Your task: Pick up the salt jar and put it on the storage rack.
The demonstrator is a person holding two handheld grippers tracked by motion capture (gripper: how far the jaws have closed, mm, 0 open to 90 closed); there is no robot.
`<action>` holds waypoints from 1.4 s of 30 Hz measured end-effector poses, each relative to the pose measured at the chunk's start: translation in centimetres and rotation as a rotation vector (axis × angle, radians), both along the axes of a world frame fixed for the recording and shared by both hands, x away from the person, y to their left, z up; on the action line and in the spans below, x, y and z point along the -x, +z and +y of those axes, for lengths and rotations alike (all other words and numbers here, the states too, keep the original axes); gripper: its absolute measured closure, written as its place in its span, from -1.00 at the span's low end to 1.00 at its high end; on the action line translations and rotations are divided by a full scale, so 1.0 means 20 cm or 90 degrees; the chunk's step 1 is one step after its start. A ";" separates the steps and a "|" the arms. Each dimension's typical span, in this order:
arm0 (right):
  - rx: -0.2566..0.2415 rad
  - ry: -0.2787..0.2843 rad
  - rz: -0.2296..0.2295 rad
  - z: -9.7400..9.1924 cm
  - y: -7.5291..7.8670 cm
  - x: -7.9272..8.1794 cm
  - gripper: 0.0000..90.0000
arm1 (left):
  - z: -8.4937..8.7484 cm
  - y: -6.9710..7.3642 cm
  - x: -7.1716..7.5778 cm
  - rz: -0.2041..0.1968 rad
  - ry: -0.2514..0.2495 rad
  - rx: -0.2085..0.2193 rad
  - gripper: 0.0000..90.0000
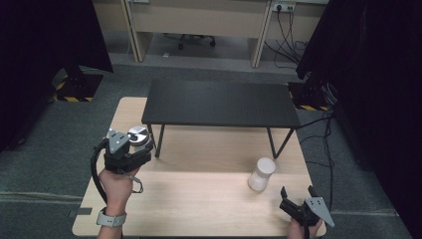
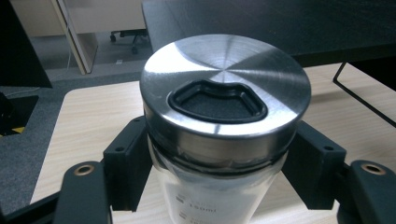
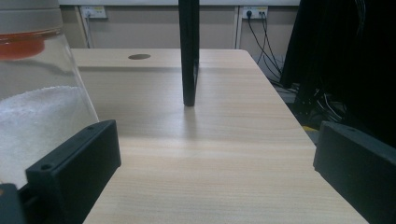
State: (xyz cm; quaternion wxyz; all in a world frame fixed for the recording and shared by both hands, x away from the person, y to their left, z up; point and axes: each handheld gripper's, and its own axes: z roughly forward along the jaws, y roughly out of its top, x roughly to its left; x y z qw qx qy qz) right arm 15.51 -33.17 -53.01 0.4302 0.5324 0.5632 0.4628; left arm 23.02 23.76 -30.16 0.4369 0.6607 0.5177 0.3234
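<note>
The left gripper (image 1: 130, 145) has its fingers (image 2: 126, 161) clamped on the glass jar with the steel lid (image 2: 225, 91), one finger on each side of the glass just under the lid's rim. In the high view this jar (image 1: 138, 135) sits between the fingers at the left end of the worktop (image 1: 199, 199), close to the near left leg of the black raised shelf (image 1: 219, 102). So the grasp looks done, and I judge the jar to be carried clear of the wood, though the jar's base is hidden and I cannot be sure it has left the surface.

The right gripper (image 1: 298, 199) waits with its fingers (image 3: 74, 170) spread wide and nothing between them. The second jar (image 1: 262, 174), with a white lid and white grains inside, stands just ahead of those fingers and toward the left one, untouched; in the right gripper view its wall (image 3: 37, 116) fills the side beyond the left finger.

What is left, by my reading: setting the steel-lidded jar down wherever it belongs, possibly on the shelf, and then dealing with the white-lidded jar, which has not been grasped.
</note>
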 end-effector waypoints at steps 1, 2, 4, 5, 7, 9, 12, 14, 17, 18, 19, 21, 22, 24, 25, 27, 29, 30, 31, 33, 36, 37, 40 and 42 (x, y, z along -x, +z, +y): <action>0.000 0.001 0.000 0.00 0.00 0.00 -0.98 | -0.01 0.01 0.00 -0.001 -0.001 -0.001 -0.32; 0.000 0.002 -0.001 0.00 0.00 0.00 -0.98 | -0.01 0.02 -0.01 -0.002 -0.002 -0.002 -0.32; -0.001 0.003 -0.002 0.00 0.00 0.00 -0.98 | -0.02 0.03 -0.01 -0.007 -0.006 -0.002 -0.32; 0.000 0.004 -0.003 0.00 0.00 0.00 -0.98 | -0.03 0.04 -0.02 -0.008 -0.008 -0.002 -0.32; -0.001 0.005 -0.004 -0.01 0.00 0.00 -0.98 | -0.03 0.05 -0.03 -0.011 -0.012 -0.002 -0.32; 0.000 0.005 -0.004 0.00 0.00 0.00 -0.98 | -0.04 0.07 -0.04 -0.012 -0.016 -0.001 -0.32; 0.000 0.005 -0.002 0.00 0.00 0.00 -0.98 | -0.05 0.09 -0.06 -0.012 -0.020 0.001 -0.32; 0.003 0.006 -0.003 0.00 0.00 0.00 -0.98 | -0.06 0.11 -0.07 -0.013 -0.022 0.000 -0.32; 0.004 0.005 -0.005 0.00 -0.01 0.01 -0.98 | -0.09 0.13 -0.09 -0.017 -0.026 -0.007 -0.32; 0.003 0.005 -0.006 0.00 -0.01 0.01 -0.98 | -0.10 0.14 -0.10 -0.018 -0.026 -0.010 -0.32; 0.003 0.004 -0.006 0.00 -0.01 0.01 -0.98 | -0.10 0.15 -0.11 -0.018 -0.027 -0.012 -0.32; 0.003 0.004 -0.007 0.00 -0.01 0.01 -0.98 | -0.11 0.16 -0.13 -0.017 -0.027 -0.014 -0.32; 0.003 0.005 -0.007 0.00 -0.01 0.01 -0.98 | -0.12 0.17 -0.14 -0.017 -0.028 -0.015 -0.32; 0.005 0.006 -0.007 0.00 -0.01 0.01 -0.98 | -0.13 0.18 -0.16 -0.018 -0.030 -0.015 -0.32; 0.006 0.006 -0.007 0.00 -0.01 0.01 -0.98 | -0.13 0.18 -0.17 -0.018 -0.031 -0.014 -0.32; 0.007 0.006 -0.006 0.00 -0.01 0.01 -0.98 | -0.14 0.19 -0.18 -0.017 -0.033 -0.014 -0.32; 0.011 0.007 -0.004 0.00 -0.01 0.01 -0.98 | -0.15 0.19 -0.19 -0.018 -0.035 -0.014 -0.32; 0.013 0.007 -0.004 0.00 0.00 0.01 -0.98 | -0.14 0.19 -0.20 -0.018 -0.036 -0.010 -0.32; 0.013 0.007 -0.003 0.01 0.00 0.00 -0.98 | -0.14 0.20 -0.21 -0.018 -0.038 -0.006 -0.32; 0.015 0.007 -0.002 0.01 0.00 0.00 -0.98 | -0.14 0.20 -0.22 -0.019 -0.040 -0.005 -0.32; 0.018 0.007 0.000 0.01 0.00 0.00 -0.98 | -0.15 0.22 -0.23 -0.021 -0.039 -0.009 -0.32; 0.019 0.007 0.000 0.01 0.00 0.00 -0.98 | -0.15 0.22 -0.24 -0.024 -0.039 -0.009 -0.32; 0.027 0.009 0.006 0.01 0.01 -0.01 -0.98 | -0.15 0.24 -0.25 -0.030 -0.038 -0.010 -0.32; 0.031 0.009 0.008 0.02 0.01 -0.01 -0.98 | -0.15 0.25 -0.26 -0.032 -0.039 -0.011 -0.32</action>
